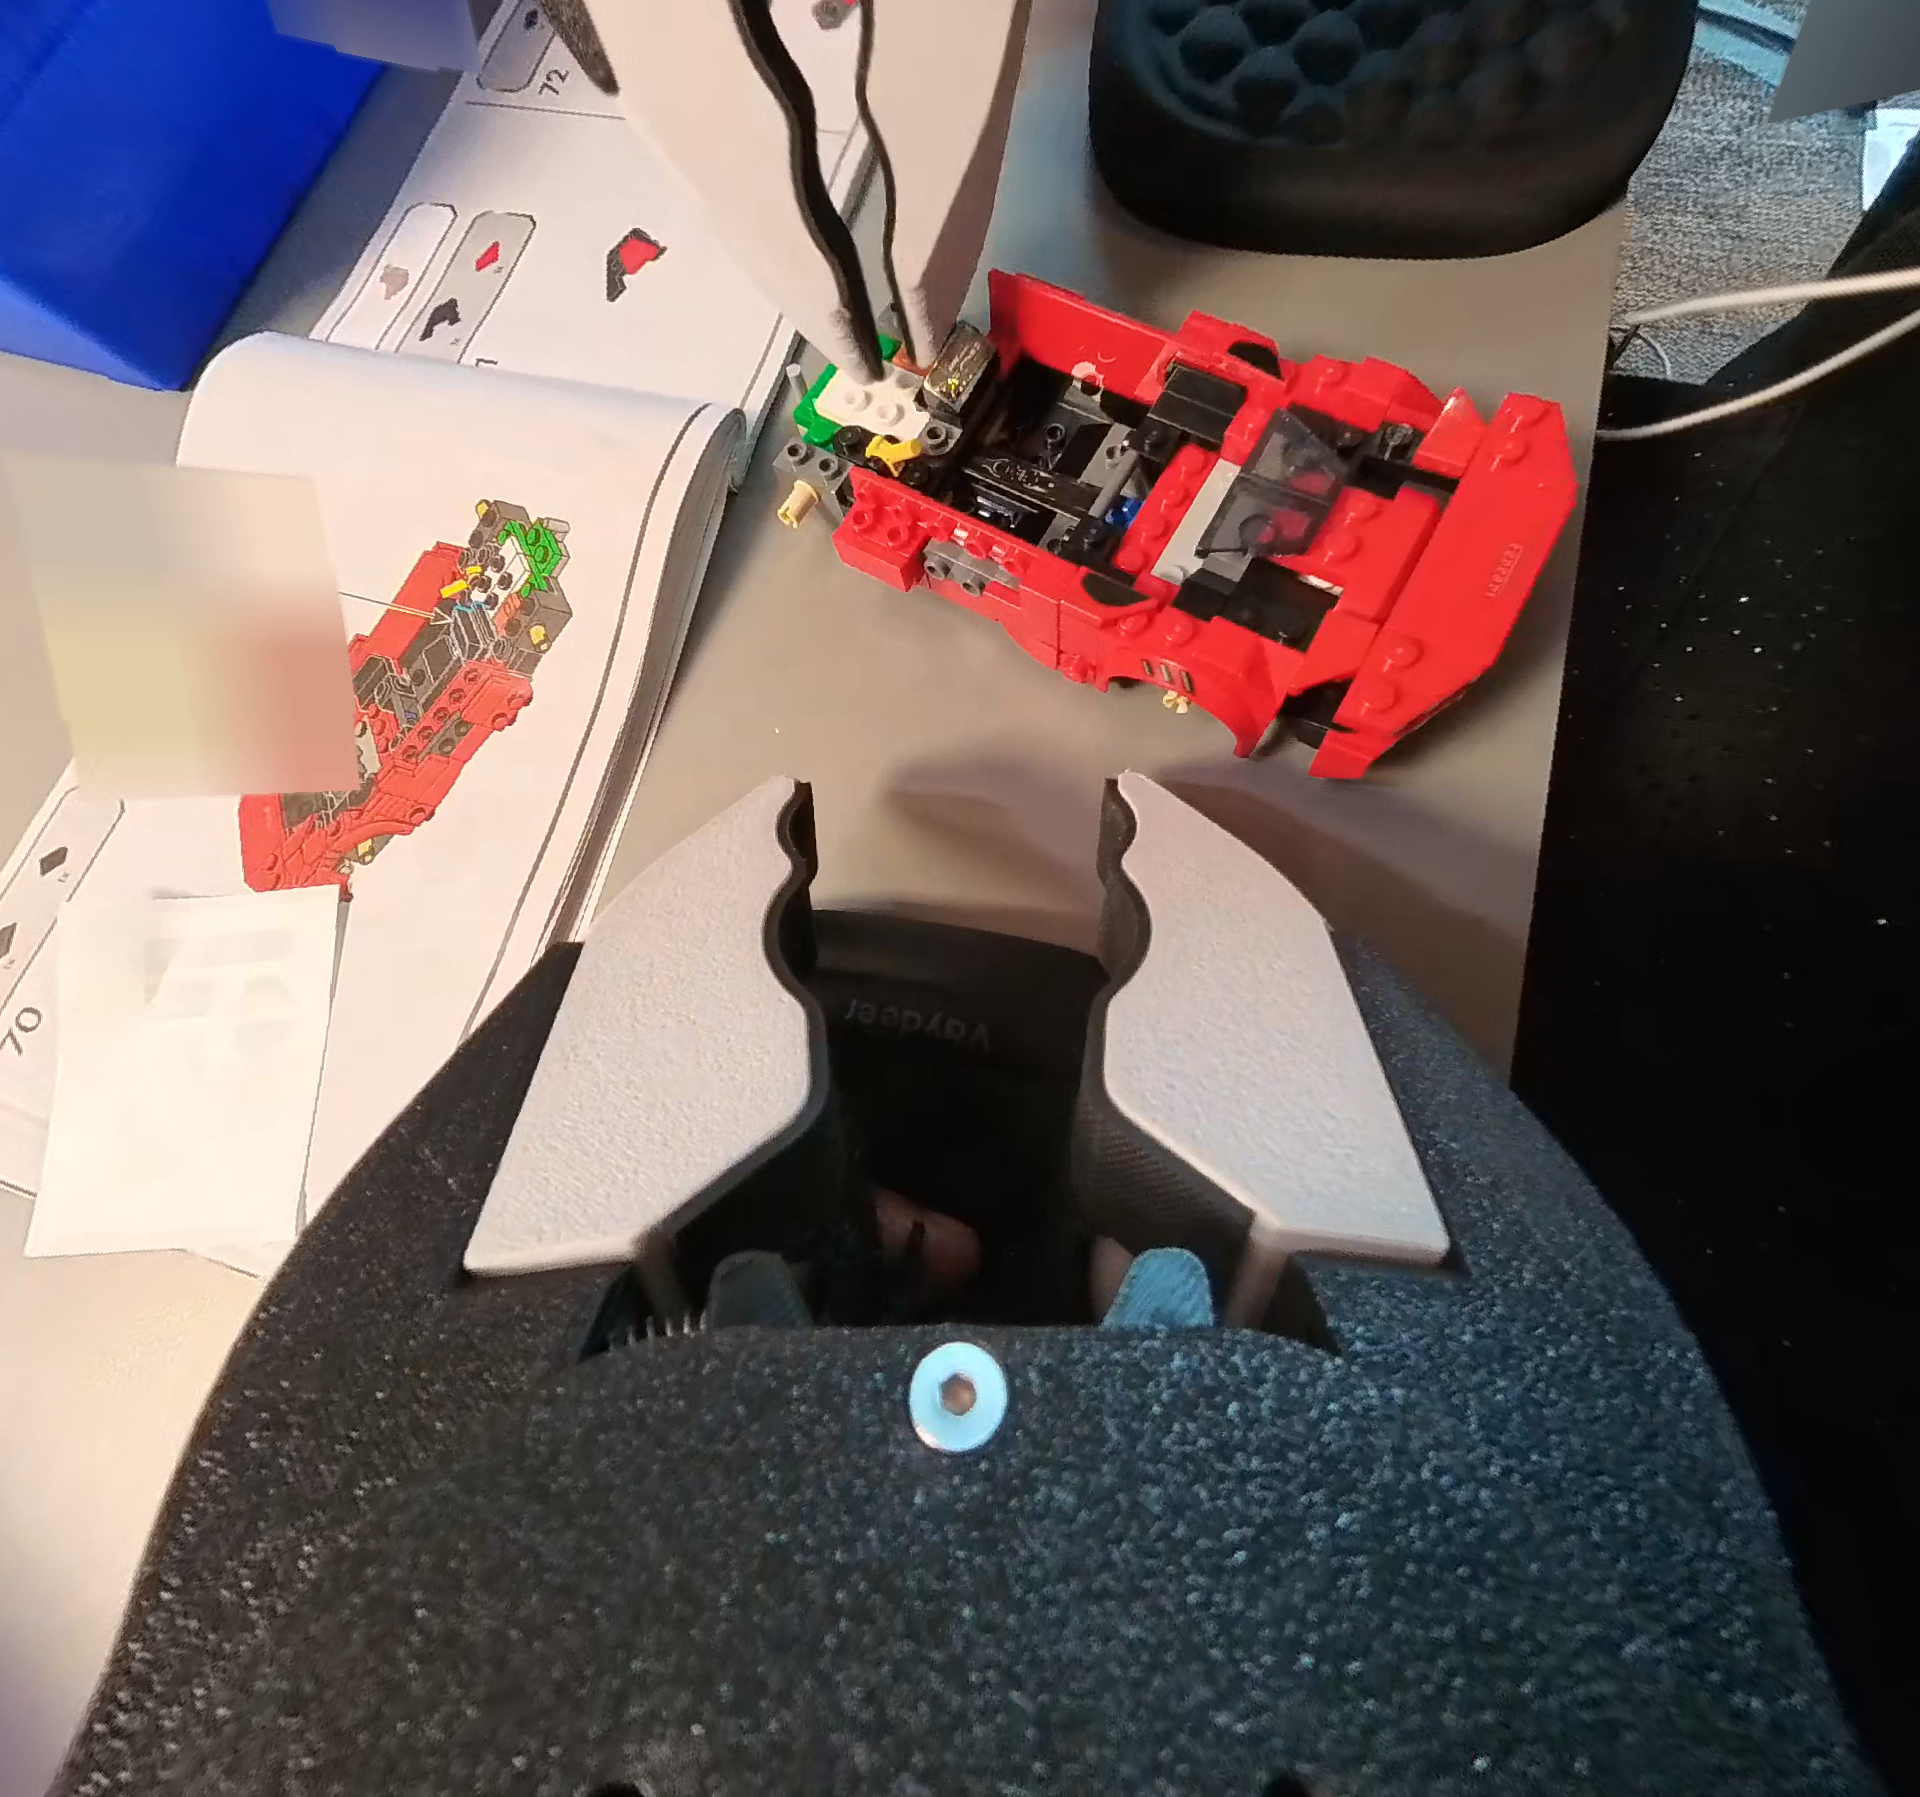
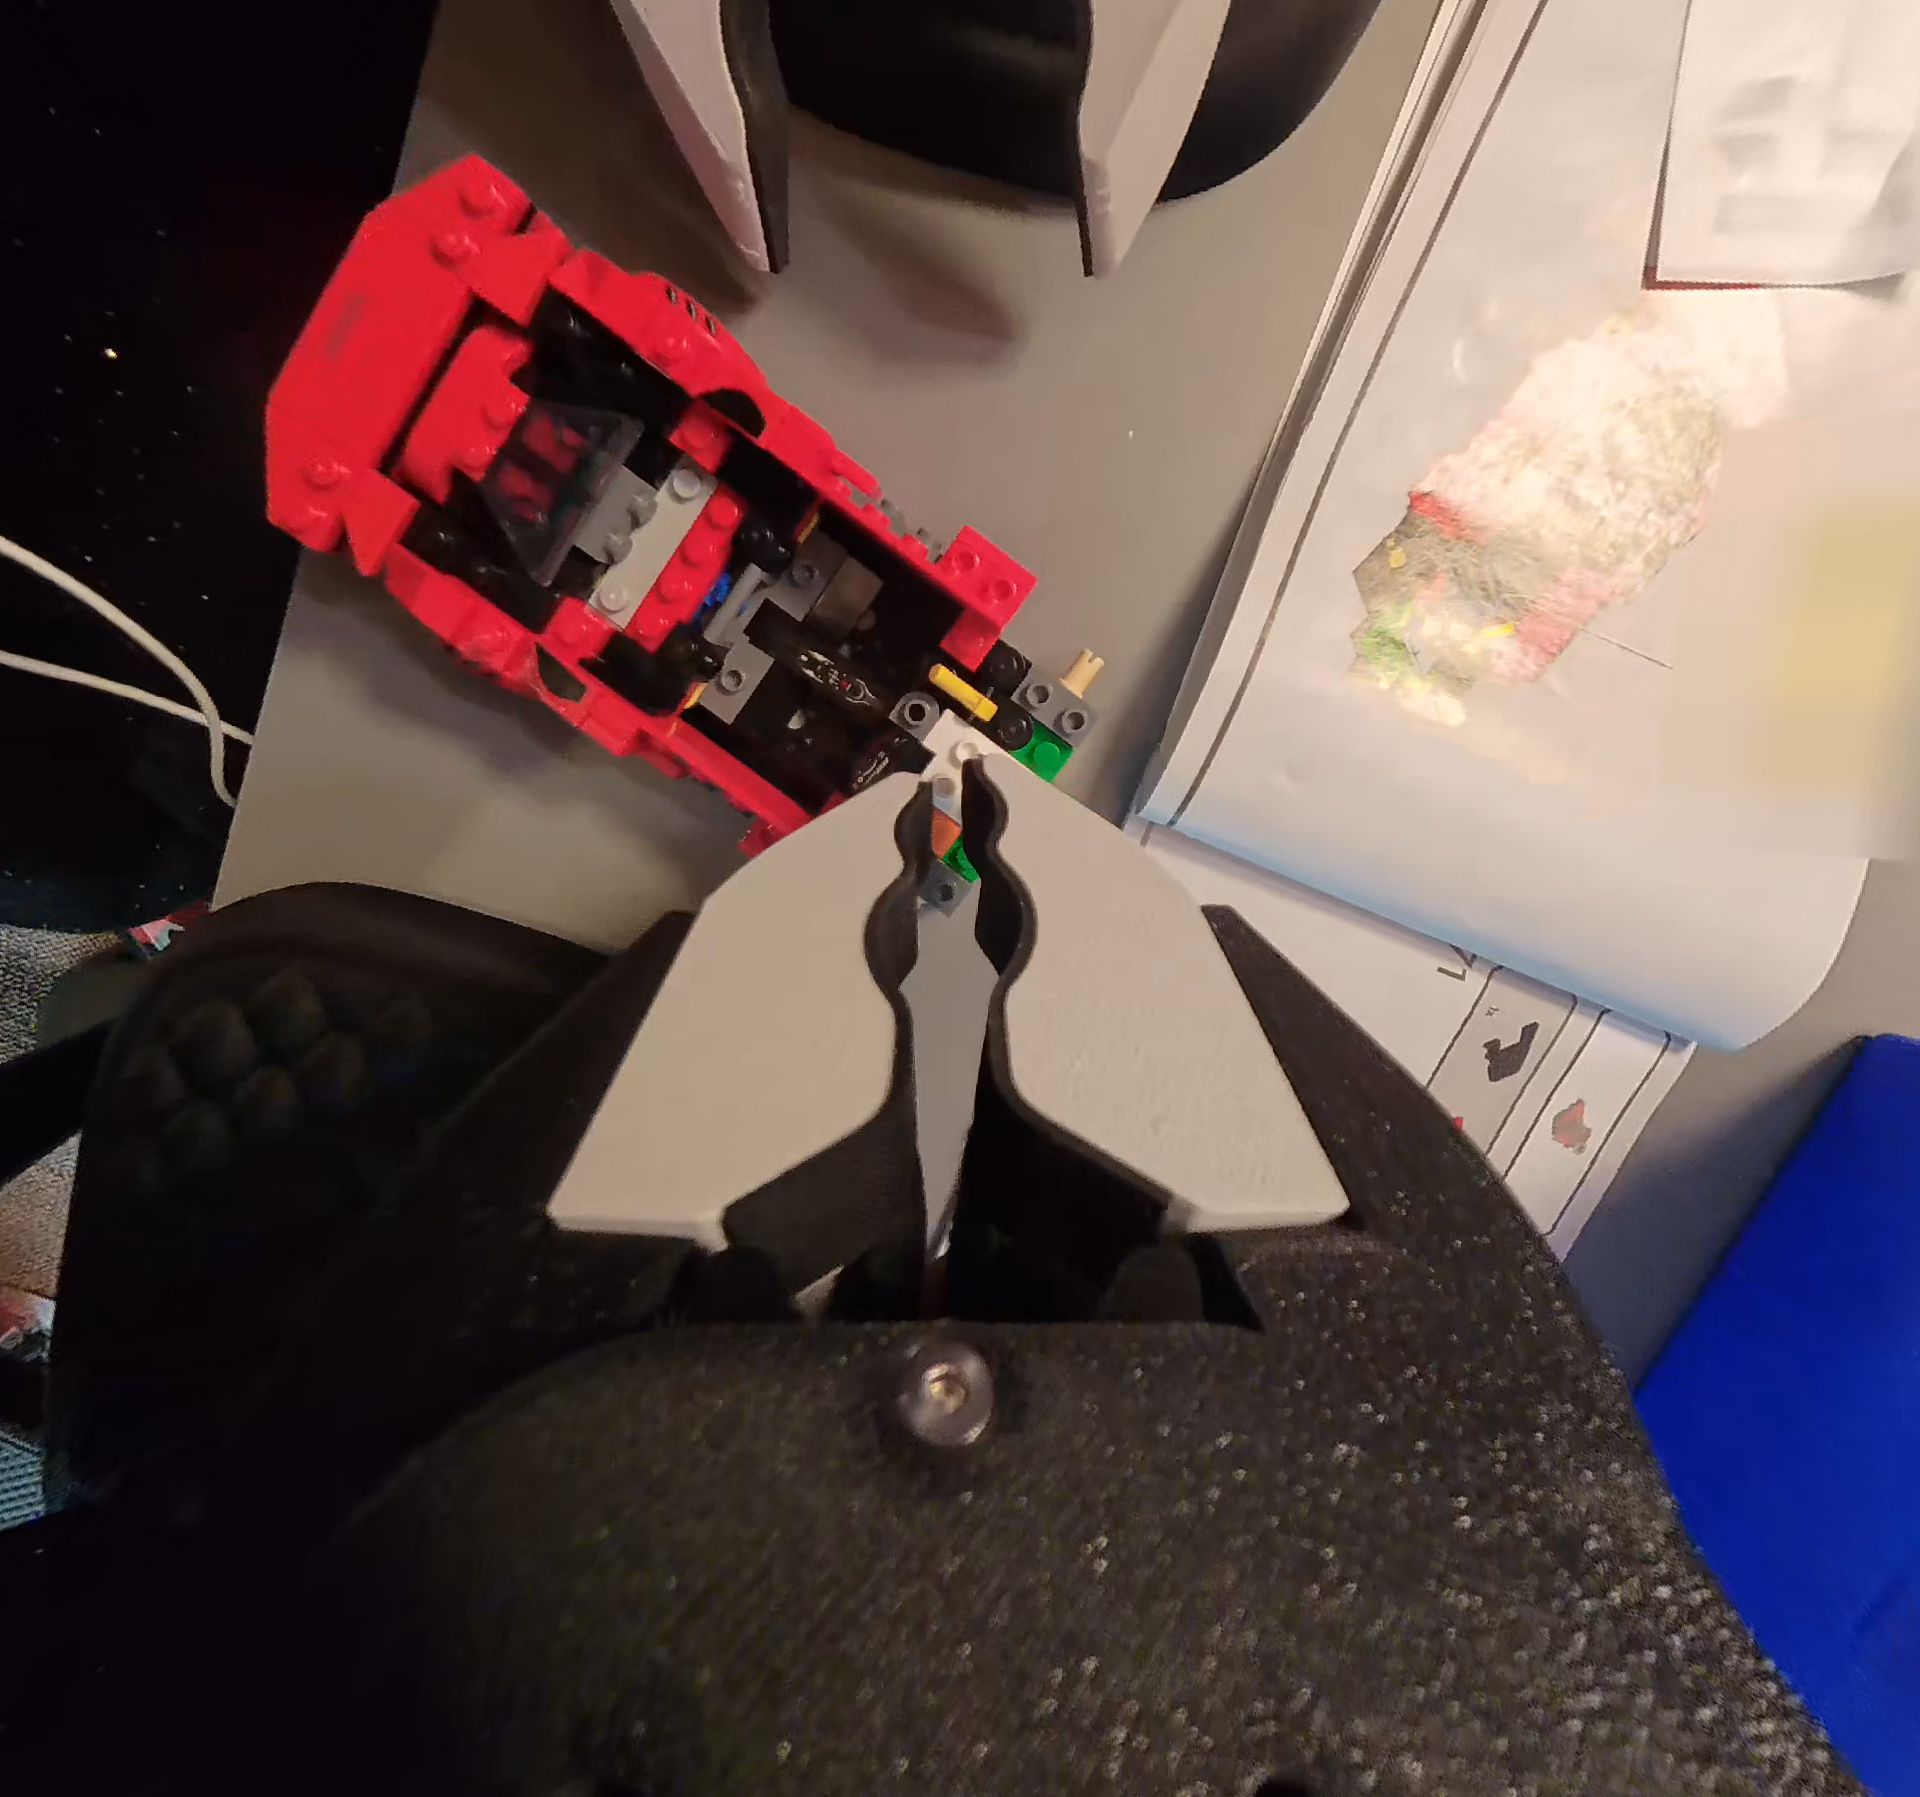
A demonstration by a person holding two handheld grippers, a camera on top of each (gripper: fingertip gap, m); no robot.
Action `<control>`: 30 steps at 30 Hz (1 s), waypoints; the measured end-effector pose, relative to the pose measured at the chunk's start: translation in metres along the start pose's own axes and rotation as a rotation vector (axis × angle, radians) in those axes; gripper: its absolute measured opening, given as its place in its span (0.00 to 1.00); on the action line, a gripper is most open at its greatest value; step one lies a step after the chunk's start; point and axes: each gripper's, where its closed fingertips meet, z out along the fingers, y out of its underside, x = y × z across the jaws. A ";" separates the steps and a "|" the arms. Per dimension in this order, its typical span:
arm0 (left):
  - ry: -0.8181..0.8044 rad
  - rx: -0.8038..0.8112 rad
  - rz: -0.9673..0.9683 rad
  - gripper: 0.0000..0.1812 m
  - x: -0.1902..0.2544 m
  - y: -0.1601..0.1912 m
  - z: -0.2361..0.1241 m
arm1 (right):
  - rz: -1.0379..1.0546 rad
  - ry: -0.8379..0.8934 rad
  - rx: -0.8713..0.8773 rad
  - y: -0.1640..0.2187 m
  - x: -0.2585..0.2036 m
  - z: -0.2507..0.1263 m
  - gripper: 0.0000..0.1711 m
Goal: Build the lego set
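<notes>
The red lego car (image 1: 1195, 542) lies on the grey table, part built, with its open black interior facing up. Its front end of white, green and grey plates (image 1: 868, 402) points at the booklet. My right gripper (image 2: 948, 783) comes down on that front end, jaws almost closed on a small light grey piece (image 2: 943, 793) sitting on the car. It also shows in the left wrist view (image 1: 885, 357). My left gripper (image 1: 958, 797) is open and empty, held back from the car's near side. It shows at the top of the right wrist view (image 2: 930, 267).
An open instruction booklet (image 1: 499, 604) lies left of the car, touching its front end. A blue bin (image 1: 156, 137) stands behind the booklet. A black padded cushion (image 1: 1382, 54) sits behind the car. White cables (image 1: 1766, 345) run past the table's right edge. Spacing between my two grippers at the tips: around 10 centimetres.
</notes>
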 end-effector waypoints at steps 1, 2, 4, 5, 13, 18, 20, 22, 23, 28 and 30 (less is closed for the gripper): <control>0.000 0.000 -0.001 0.29 0.000 0.000 0.000 | -0.007 0.001 -0.004 0.001 0.000 0.001 0.03; 0.001 0.000 -0.003 0.29 0.000 0.000 0.000 | -0.014 -0.001 -0.006 0.001 0.000 0.002 0.02; 0.001 -0.002 -0.002 0.29 -0.001 -0.001 0.000 | -0.023 -0.014 0.007 0.000 -0.002 0.003 0.00; 0.000 -0.003 -0.002 0.29 -0.001 -0.001 0.000 | -0.021 -0.020 0.019 -0.001 -0.002 0.003 0.00; -0.003 -0.006 -0.001 0.29 -0.001 -0.002 0.001 | -0.013 0.032 0.109 -0.010 0.003 -0.008 0.00; -0.011 -0.007 0.006 0.29 -0.001 -0.002 0.001 | -0.023 0.039 0.070 -0.003 0.001 -0.013 0.00; -0.015 -0.011 0.010 0.29 -0.001 -0.002 0.001 | -0.017 0.034 0.043 0.001 0.000 -0.010 0.00; -0.016 -0.013 0.012 0.29 -0.001 -0.002 0.002 | -0.045 0.018 0.041 0.000 -0.004 -0.006 0.03; -0.018 -0.015 0.013 0.29 -0.001 -0.002 0.002 | -0.057 0.026 0.035 0.001 -0.003 -0.005 0.06; -0.025 -0.017 0.016 0.29 -0.002 -0.001 0.002 | -0.114 0.027 0.018 0.002 -0.004 -0.003 0.05; -0.026 -0.019 0.015 0.29 -0.003 0.000 0.003 | -0.137 0.023 0.010 0.003 -0.005 -0.003 0.05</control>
